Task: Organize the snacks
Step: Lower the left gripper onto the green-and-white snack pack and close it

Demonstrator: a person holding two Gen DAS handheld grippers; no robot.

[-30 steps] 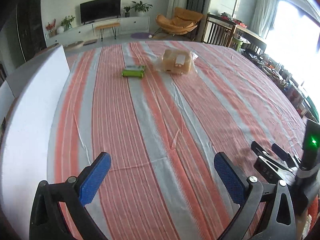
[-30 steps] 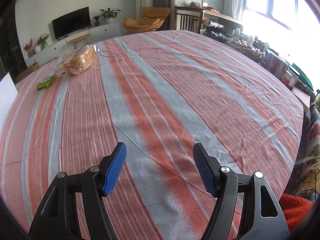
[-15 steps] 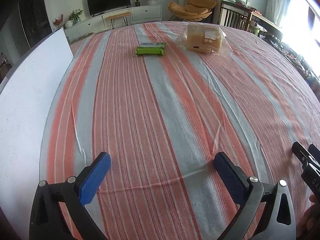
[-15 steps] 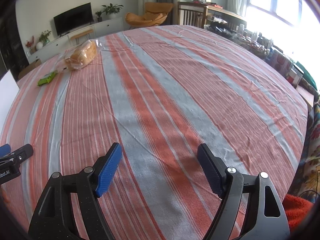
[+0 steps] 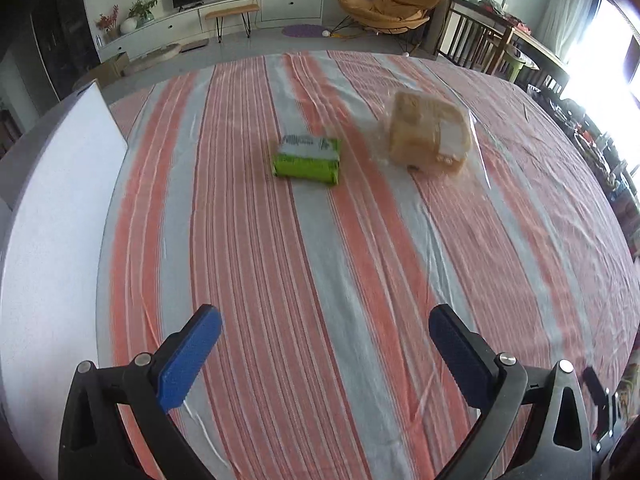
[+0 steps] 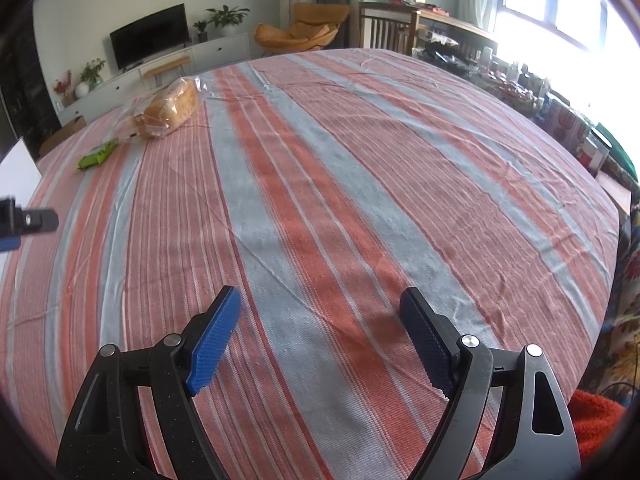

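A green snack pack (image 5: pixel 307 159) lies on the striped tablecloth ahead of my left gripper (image 5: pixel 325 322), which is open and empty, well short of it. A loaf of bread in a clear bag (image 5: pixel 430 140) lies just right of the pack. In the right wrist view the bread (image 6: pixel 168 109) and the green pack (image 6: pixel 96 156) sit far off at the upper left. My right gripper (image 6: pixel 320 308) is open and empty over the cloth. The tip of my left gripper (image 6: pixel 28 222) shows at the left edge of the right wrist view.
A white board (image 5: pixel 56 208) stands along the table's left edge. The striped cloth (image 6: pixel 360 184) covers the whole table. Cluttered shelves and boxes (image 6: pixel 568 128) line the right side past the table edge. An orange chair (image 5: pixel 384 4) and a TV unit stand beyond the far edge.
My left gripper has moved forward toward the green pack and the bread, which now look much nearer. Its tip has come further into the right wrist view. My right gripper has barely moved.
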